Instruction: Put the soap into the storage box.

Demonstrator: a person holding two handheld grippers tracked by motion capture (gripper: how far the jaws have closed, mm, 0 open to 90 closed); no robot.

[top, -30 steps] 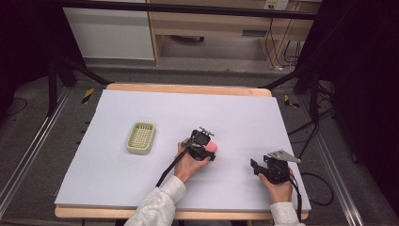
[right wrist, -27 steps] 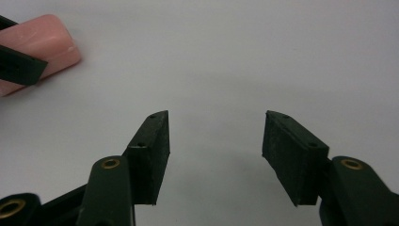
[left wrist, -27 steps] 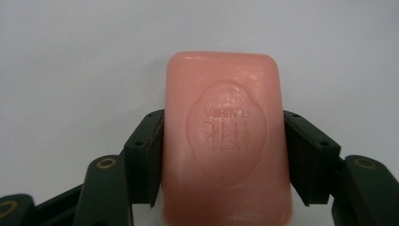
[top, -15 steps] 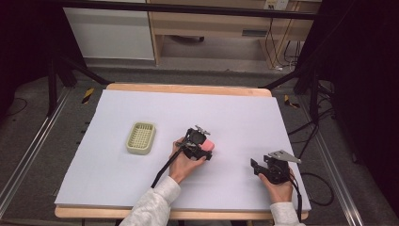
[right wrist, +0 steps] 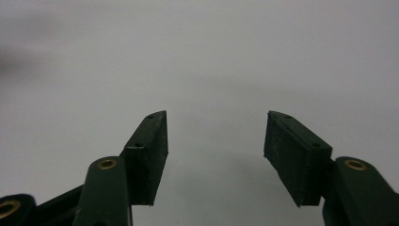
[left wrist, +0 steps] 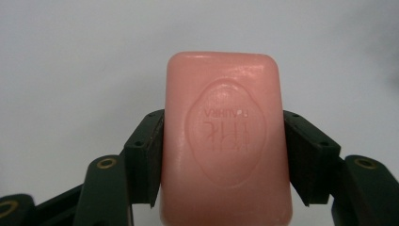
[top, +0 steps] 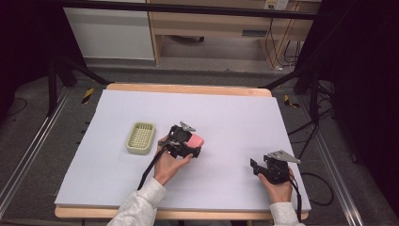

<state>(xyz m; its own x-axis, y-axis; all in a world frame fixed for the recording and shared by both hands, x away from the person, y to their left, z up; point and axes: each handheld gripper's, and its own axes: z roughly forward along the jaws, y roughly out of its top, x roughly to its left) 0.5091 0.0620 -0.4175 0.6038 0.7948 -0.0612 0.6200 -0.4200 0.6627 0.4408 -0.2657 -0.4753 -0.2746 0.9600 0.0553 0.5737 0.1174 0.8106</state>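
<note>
A pink soap bar (left wrist: 226, 141) with an embossed oval stamp is clamped between the pads of my left gripper (left wrist: 223, 127). In the high view that gripper (top: 192, 145) holds the soap bar (top: 195, 140) a little above the white table sheet, just right of a pale green ribbed soap dish (top: 140, 138). My right gripper (top: 254, 167) rests near the table's front right corner. In the right gripper view the right gripper (right wrist: 216, 129) has its jaws apart with nothing between them; they have just been opening.
The white sheet (top: 235, 113) covers a wooden tabletop whose edge (top: 188, 88) shows at the back. Black stand legs and cables lie on the floor to either side. A cable trails from each gripper toward the front edge.
My left gripper has moved left and slightly up with the soap, closer to the green dish. The right hand has stayed where it was.
</note>
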